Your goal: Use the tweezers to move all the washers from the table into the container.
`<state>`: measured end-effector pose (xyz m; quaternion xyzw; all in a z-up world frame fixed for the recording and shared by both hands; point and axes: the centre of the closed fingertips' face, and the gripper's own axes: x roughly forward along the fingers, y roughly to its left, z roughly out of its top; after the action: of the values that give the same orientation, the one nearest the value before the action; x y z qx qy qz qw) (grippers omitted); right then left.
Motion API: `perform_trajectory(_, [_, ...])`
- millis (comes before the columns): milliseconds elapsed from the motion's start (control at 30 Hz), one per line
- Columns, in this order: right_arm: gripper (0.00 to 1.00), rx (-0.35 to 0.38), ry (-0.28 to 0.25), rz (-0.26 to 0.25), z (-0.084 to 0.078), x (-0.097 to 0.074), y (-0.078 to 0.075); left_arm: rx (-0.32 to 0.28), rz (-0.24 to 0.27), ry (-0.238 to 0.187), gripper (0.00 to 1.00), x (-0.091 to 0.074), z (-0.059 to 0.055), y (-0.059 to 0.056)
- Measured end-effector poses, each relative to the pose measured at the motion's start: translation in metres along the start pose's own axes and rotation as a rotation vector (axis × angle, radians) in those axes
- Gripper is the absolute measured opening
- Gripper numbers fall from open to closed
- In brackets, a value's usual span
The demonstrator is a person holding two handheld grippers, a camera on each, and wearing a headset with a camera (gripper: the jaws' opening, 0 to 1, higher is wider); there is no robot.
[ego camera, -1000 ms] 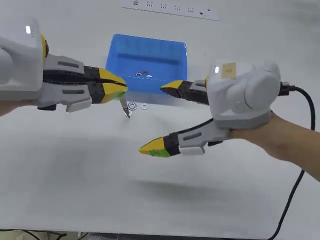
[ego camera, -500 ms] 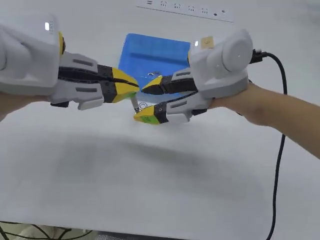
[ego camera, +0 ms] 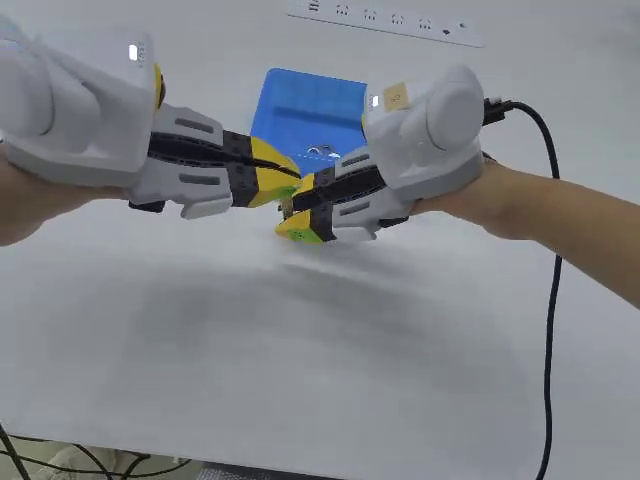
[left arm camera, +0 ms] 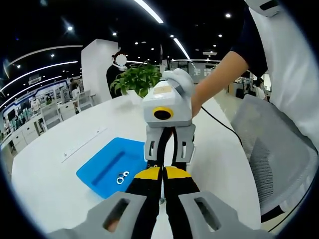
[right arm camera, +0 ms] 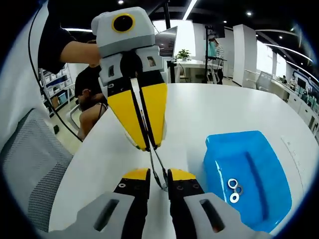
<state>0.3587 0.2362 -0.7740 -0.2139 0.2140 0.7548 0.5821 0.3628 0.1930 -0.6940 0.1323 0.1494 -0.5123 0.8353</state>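
Note:
The thin metal tweezers (right arm camera: 155, 162) hang down from my left gripper (right arm camera: 147, 144), which is shut on their upper end. My right gripper (right arm camera: 158, 175) meets them head-on, its yellow-tipped jaws closed in on the tweezers' lower legs. In the head view the left gripper (ego camera: 288, 182) and right gripper (ego camera: 297, 208) touch tip to tip just in front of the blue container (ego camera: 300, 100). A few washers (right arm camera: 233, 190) lie inside the container (right arm camera: 259, 149), also seen as washers (left arm camera: 122, 176) in the container (left arm camera: 99, 169). The grippers hide the table under the tweezers' tips.
A white power strip (ego camera: 385, 20) lies along the table's far edge. A black cable (ego camera: 550, 300) trails from the right gripper over the white table (ego camera: 300, 360). A mesh chair (left arm camera: 269, 149) and a seated person are beside the table.
My right gripper swung left and up to the tweezers and closed its wide-open jaws around them. The left gripper kept its hold. The loose washers on the table are now hidden behind the grippers.

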Motion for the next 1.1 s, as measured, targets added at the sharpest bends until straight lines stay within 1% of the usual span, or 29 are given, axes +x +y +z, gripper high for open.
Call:
perform_trajectory(100, [0.12,-0.007,0.002,0.004,-0.001,0.000,0.000,0.003,-0.004,0.002,0.04,0.001,-0.001,0.001])
perform_trajectory(167, [0.12,-0.042,0.007,0.000,-0.002,0.001,0.000,0.005,0.001,0.004,0.04,0.001,-0.001,0.004])
perform_trajectory(200, [0.11,-0.047,0.009,-0.002,-0.002,0.001,0.000,0.005,0.002,0.004,0.04,0.002,-0.002,0.004])
perform_trajectory(333, [0.10,-0.043,0.006,-0.003,-0.002,0.000,0.000,0.006,0.005,0.005,0.04,0.003,-0.001,0.004])
perform_trajectory(400, [0.10,-0.062,0.010,-0.010,-0.002,0.000,0.001,-0.008,0.013,0.006,0.05,0.003,-0.001,0.005])
perform_trajectory(500, [0.10,-0.069,0.013,-0.017,-0.002,0.000,-0.001,-0.021,0.025,0.002,0.05,0.003,-0.002,0.006])
perform_trajectory(533, [0.10,-0.071,0.013,-0.020,-0.002,0.000,-0.001,-0.038,0.037,-0.004,0.05,0.002,-0.002,0.008])
perform_trajectory(567, [0.10,-0.074,0.014,-0.022,-0.002,0.000,-0.001,-0.071,0.034,-0.012,0.06,0.002,-0.002,0.006])
perform_trajectory(600, [0.10,-0.082,0.015,-0.025,-0.002,0.000,0.000,-0.068,0.038,-0.012,0.06,0.001,-0.003,0.007])
perform_trajectory(633, [0.10,-0.083,0.016,-0.028,-0.002,0.000,0.000,-0.068,0.044,-0.010,0.08,0.001,-0.003,0.007])
perform_trajectory(667, [0.10,-0.086,0.017,-0.032,-0.002,0.000,0.000,-0.072,0.045,-0.005,0.13,0.000,-0.004,0.006])
perform_trajectory(700, [0.10,-0.088,0.017,-0.033,-0.002,0.000,0.001,-0.071,0.048,-0.003,0.16,-0.001,-0.004,0.005])
perform_trajectory(800, [0.10,-0.086,0.017,-0.038,-0.003,-0.001,0.003,-0.073,0.056,-0.002,0.21,-0.006,-0.004,0.002])
perform_trajectory(867, [0.10,-0.092,0.021,-0.040,-0.003,-0.002,0.005,-0.081,0.060,-0.005,0.26,-0.010,-0.003,-0.001])
perform_trajectory(900, [0.10,-0.093,0.023,-0.040,-0.003,-0.003,0.006,-0.081,0.065,-0.010,0.30,-0.011,-0.003,-0.002])
perform_trajectory(967, [0.10,-0.097,0.026,-0.041,-0.003,-0.006,0.009,-0.081,0.091,-0.012,0.36,-0.015,-0.003,-0.003])
perform_trajectory(1033, [0.10,-0.103,0.030,-0.042,-0.003,-0.009,0.012,-0.087,0.100,-0.005,0.45,-0.017,-0.006,-0.007])
perform_trajectory(1100, [0.10,-0.103,0.027,-0.044,-0.002,-0.012,0.014,-0.086,0.124,0.001,0.53,-0.019,-0.008,-0.007])
